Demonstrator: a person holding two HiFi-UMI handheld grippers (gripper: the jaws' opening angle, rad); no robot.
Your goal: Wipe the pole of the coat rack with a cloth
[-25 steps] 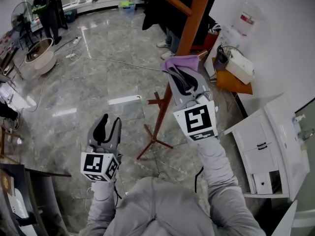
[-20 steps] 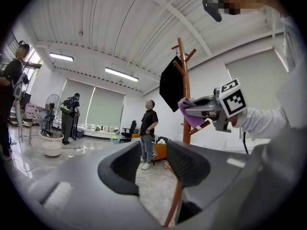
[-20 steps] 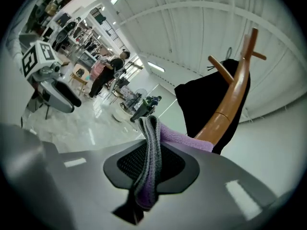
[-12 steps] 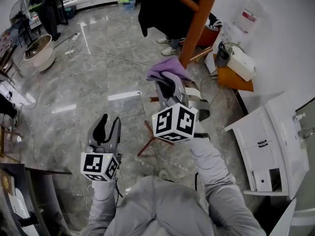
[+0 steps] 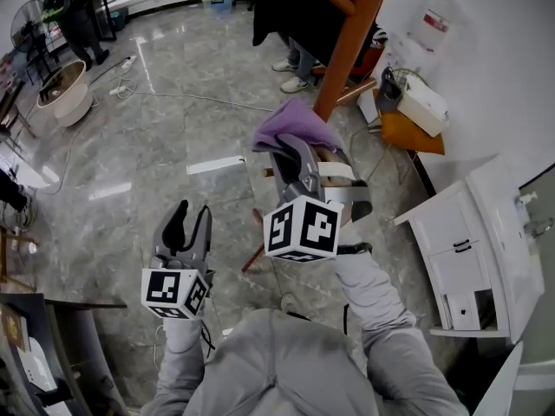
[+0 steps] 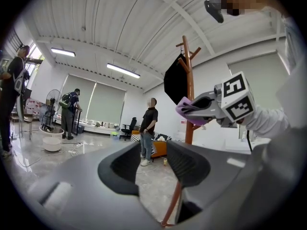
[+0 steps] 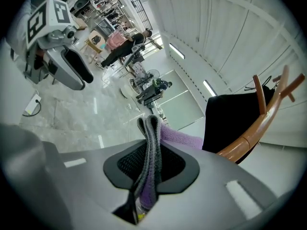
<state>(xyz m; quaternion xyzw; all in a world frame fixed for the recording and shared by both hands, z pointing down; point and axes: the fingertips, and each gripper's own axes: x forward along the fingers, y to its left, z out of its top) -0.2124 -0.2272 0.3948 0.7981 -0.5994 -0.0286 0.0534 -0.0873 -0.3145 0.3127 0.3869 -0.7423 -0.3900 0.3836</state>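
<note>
The coat rack's orange-brown pole (image 5: 345, 46) rises from its legs (image 5: 258, 254) on the marble floor; a black coat (image 5: 303, 16) hangs on it. My right gripper (image 5: 293, 150) is shut on a purple cloth (image 5: 292, 125), held just left of the pole and apart from it. In the right gripper view the cloth (image 7: 151, 143) is pinched between the jaws, with the pole (image 7: 254, 128) off to the right. My left gripper (image 5: 185, 222) hangs low at the left, open and holding nothing. The left gripper view shows the pole (image 6: 188, 87) and the cloth (image 6: 189, 110) beyond its jaws.
A white cabinet (image 5: 473, 250) and an orange stool (image 5: 412, 135) with a white appliance stand at the right wall. A person (image 6: 148, 128) stands behind the rack. A basin (image 5: 59, 92), a fan (image 5: 26, 26) and a floor cable (image 5: 186, 100) lie at the far left.
My right gripper has carried the cloth left and back off the pole and has turned its marker cube toward me. The left gripper has stayed put.
</note>
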